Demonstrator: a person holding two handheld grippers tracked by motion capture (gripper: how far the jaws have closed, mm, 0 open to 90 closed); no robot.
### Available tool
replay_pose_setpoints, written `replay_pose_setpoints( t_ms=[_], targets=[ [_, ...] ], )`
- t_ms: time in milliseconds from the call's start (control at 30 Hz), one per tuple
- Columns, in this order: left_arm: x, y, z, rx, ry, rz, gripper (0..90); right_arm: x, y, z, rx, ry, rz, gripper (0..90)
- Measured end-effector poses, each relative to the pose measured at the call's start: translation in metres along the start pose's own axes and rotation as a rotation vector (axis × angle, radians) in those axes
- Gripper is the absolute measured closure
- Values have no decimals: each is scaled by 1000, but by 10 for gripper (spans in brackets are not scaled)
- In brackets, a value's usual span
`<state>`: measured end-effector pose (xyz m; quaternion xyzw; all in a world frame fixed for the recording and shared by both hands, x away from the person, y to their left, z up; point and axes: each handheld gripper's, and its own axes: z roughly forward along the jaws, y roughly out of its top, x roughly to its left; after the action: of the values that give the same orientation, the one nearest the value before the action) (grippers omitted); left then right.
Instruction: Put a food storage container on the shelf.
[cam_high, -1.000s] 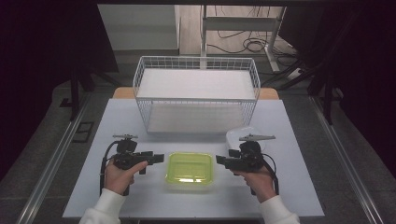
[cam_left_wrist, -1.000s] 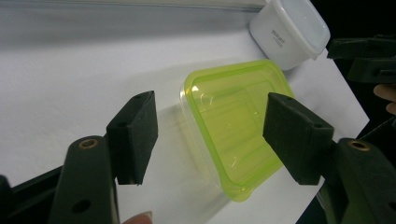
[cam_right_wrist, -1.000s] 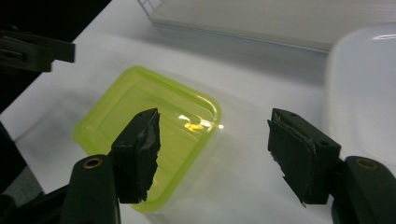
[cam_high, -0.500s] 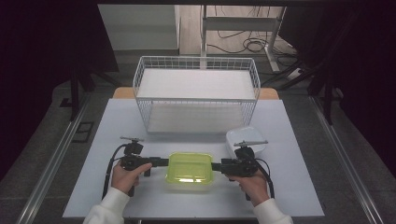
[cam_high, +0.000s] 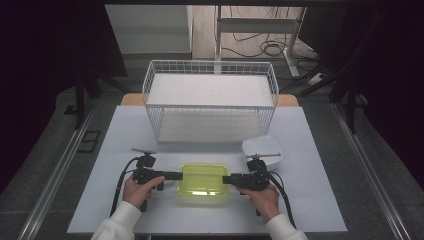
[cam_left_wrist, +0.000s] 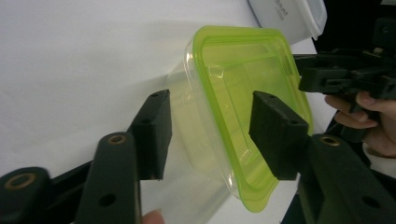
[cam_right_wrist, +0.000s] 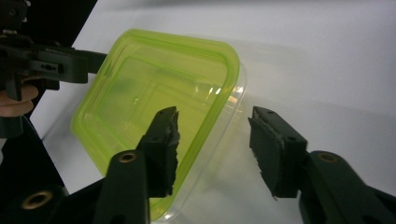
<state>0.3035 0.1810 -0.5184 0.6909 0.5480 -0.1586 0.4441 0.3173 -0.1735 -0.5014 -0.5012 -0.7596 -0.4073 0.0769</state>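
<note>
While both jaws gape astride the box (cam_high: 204, 180) ends on the table (cam_high: 110, 150), I'd shut left gripper (cam_left_wrist: 208, 135) and right gripper (cam_right_wrist: 212, 140) together, squarely on the rim, before lifting.

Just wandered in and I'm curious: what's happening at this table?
A person holds a claw in each hand at either end of a clear plastic box with a lime-green lid. The left claw and right claw are both open, each straddling the box's rim. A white wire basket stands behind.

Lime-lidded clear container (cam_high: 203, 179) sits upright, near table edge.
</note>
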Motion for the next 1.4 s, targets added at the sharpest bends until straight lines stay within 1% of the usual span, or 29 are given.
replay_pose_setpoints(
  t_ms=[67,133,267,300,333,367,400,433,500,633,700,833,900,933,1033,1100,1167,1233,1267,1400],
  targets=[
    [-1,-1,2,10,-4,5,520,-2,0,1,-3,12,14,562],
    [-1,-1,5,20,-11,6,550,-3,0,2,-3,35,35,598],
    [0,-3,12,48,-49,-10,639,-4,-2,6,22,71,60,664],
    [0,-4,13,55,-39,-9,654,-4,-2,7,27,76,67,678],
    [0,-4,13,52,-30,-22,666,-3,-3,8,28,68,72,683],
    [0,-4,13,50,-29,-32,694,-4,-3,8,25,71,85,702],
    [1,-4,12,46,-38,-43,714,-5,-4,7,20,80,105,719],
    [0,-4,12,45,-38,-47,726,-7,-4,7,12,90,126,729],
    [-4,-5,11,46,-23,-40,735,-7,-5,6,6,98,145,742],
    [-9,-6,8,26,-26,-34,759,-5,-5,1,-6,100,155,768],
    [-11,-6,7,18,-26,-26,769,-4,-6,-1,-12,98,152,775],
    [-15,-7,4,13,-19,-6,784,-2,-7,-5,-23,88,124,784],
    [-17,-7,2,5,-21,-3,788,0,-7,-6,-30,86,110,787],
    [-19,-7,0,-2,-21,5,788,1,-6,-7,-33,87,104,788],
    [-27,-7,-2,-27,11,40,794,5,-4,-12,-53,84,70,791],
    [-32,-6,-3,-35,7,58,796,7,-3,-15,-69,75,45,792],
    [-35,-6,-5,-46,0,67,795,8,-2,-20,-79,79,30,791],
    [-38,-6,-7,-55,4,81,795,9,-1,-23,-87,77,16,792],
    [-40,-6,-7,-64,5,82,796,11,0,-24,-95,75,1,792],
    [-47,-4,-12,-82,17,113,796,14,2,-28,-112,82,-14,792]
  ],
)
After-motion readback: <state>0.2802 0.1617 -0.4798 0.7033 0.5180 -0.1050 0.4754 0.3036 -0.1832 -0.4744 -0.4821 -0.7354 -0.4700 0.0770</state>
